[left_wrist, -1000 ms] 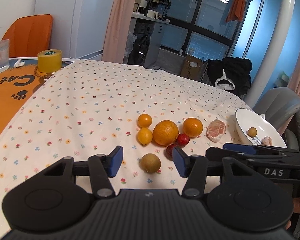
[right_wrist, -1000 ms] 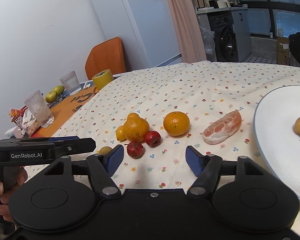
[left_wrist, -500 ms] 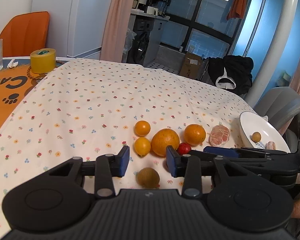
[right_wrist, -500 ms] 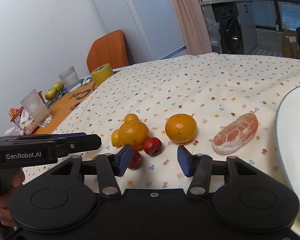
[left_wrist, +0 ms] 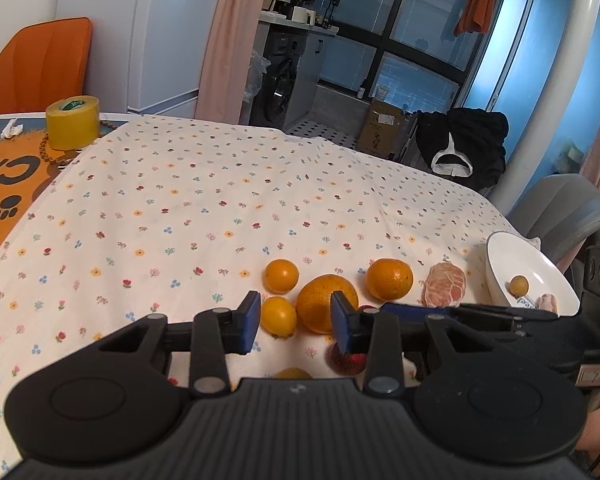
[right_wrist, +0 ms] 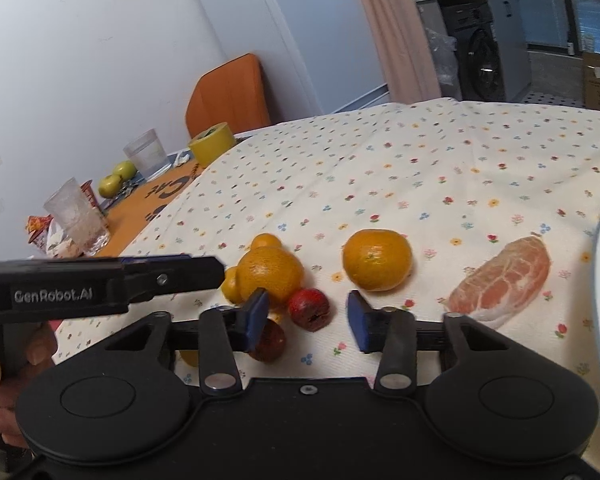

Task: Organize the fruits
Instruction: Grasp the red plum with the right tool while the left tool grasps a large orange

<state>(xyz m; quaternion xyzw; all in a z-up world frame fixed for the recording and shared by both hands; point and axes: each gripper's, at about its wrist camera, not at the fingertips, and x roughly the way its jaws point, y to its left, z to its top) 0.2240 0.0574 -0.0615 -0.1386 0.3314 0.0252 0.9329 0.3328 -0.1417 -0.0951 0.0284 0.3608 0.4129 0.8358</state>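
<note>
Fruit lies in a cluster on the flowered tablecloth [left_wrist: 180, 208]. My left gripper [left_wrist: 295, 322] is open, its jaws fairly close together, with a small yellow citrus [left_wrist: 278, 317] and a big orange [left_wrist: 326, 308] just beyond them. A brownish fruit [left_wrist: 292, 373] is mostly hidden under the gripper body. My right gripper [right_wrist: 308, 322] is open around a red fruit [right_wrist: 310, 308] without touching it; a darker red fruit [right_wrist: 270, 340] sits behind its left finger. A mandarin [right_wrist: 377, 260] and a peeled citrus [right_wrist: 504, 280] lie to the right. The white plate [left_wrist: 496, 264] holds a small round fruit [left_wrist: 518, 285].
A yellow tape roll [left_wrist: 73, 122] and an orange mat [left_wrist: 8, 184] sit at the far left of the table. Two glasses [right_wrist: 78, 216], green apples [right_wrist: 116, 178] and snack packets are there too. An orange chair [left_wrist: 40, 60] and a grey chair [left_wrist: 560, 208] stand around the table.
Both grippers have moved forward and lower over the fruit cluster. The jaws of each have narrowed. The brownish fruit has slipped under the left gripper body.
</note>
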